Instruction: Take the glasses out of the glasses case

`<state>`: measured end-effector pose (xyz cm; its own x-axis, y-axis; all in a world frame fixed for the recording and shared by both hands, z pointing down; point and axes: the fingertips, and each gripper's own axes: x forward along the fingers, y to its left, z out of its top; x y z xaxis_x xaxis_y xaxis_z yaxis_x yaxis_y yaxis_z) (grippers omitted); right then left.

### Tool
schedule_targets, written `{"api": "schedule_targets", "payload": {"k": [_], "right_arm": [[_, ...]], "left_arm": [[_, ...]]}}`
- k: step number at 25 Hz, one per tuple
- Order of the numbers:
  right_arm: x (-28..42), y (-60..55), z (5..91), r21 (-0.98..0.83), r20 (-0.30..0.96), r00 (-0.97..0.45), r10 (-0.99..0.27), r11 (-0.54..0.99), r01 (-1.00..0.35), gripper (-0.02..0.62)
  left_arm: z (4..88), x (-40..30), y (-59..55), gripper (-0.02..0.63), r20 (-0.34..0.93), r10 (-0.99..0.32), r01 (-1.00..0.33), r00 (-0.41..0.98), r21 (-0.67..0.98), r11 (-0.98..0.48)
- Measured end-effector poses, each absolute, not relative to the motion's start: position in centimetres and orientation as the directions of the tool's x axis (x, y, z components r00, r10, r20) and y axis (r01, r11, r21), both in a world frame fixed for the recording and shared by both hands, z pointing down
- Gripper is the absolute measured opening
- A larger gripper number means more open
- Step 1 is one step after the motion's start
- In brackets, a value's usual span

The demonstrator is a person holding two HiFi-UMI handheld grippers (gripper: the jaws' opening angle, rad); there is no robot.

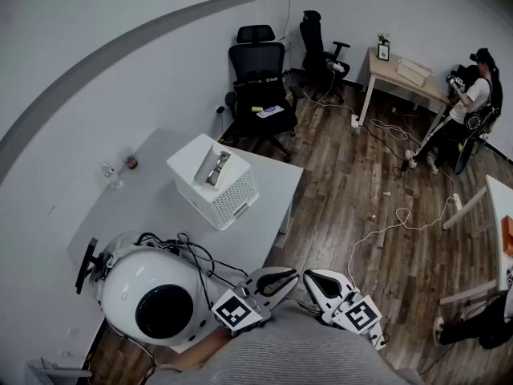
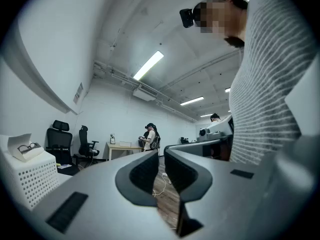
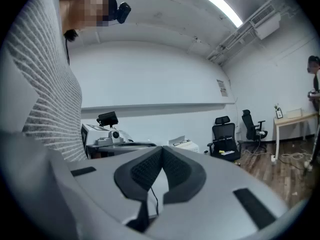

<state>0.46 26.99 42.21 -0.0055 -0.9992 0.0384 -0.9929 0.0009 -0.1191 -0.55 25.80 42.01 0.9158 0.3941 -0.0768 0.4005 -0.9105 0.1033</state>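
Overhead plus two level views; shared glasses (image 1: 217,168)

Unclear parts
The dark-rimmed glasses (image 1: 216,168) are shown too small for detail; the pale rectangular desk (image 1: 498,203) is cut off.

Bright ceiling strip light (image 2: 148,65), fisheye-bent dark corners.

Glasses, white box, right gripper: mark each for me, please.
glasses (image 2: 28,147), left gripper view, the front frame.
white box (image 1: 232,200), head view, its perforated side wall.
right gripper (image 1: 308,275), head view, between its shut fingertips.
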Motion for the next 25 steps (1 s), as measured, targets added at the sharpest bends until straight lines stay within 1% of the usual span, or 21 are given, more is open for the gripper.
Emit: {"api": "schedule_targets", "payload": {"k": [3, 13, 20, 25], "right_arm": [[0.6, 26.9, 42.2, -0.115, 0.034, 0.002, -0.999, -0.006, -0.993, 0.012], [0.4, 26.3, 42.1, -0.113, 0.031, 0.000, -1.000, -0.004, -0.994, 0.012], [-0.1, 26.2, 41.9, -0.126, -0.005, -0.035, -0.999, 0.035, -0.991, 0.014], [0.2, 26.3, 42.5, -0.135, 0.010, -0.031, -0.999, 0.029, -0.990, 0.014]], "left_arm": [[41.6, -0.4, 25.1, 0.048, -0.080, 0.387, 0.392, 0.918, 0.055, -0.918], [41.8, -0.5, 24.6, 0.048, -0.061, 0.386, 0.390, 0.920, 0.069, -0.918], [42.1, -0.6, 24.2, 0.048, -0.071, 0.378, 0.382, 0.923, 0.057, -0.922], [42.4, -0.2, 24.4, 0.048, -0.062, 0.381, 0.385, 0.923, 0.080, -0.919]]}}
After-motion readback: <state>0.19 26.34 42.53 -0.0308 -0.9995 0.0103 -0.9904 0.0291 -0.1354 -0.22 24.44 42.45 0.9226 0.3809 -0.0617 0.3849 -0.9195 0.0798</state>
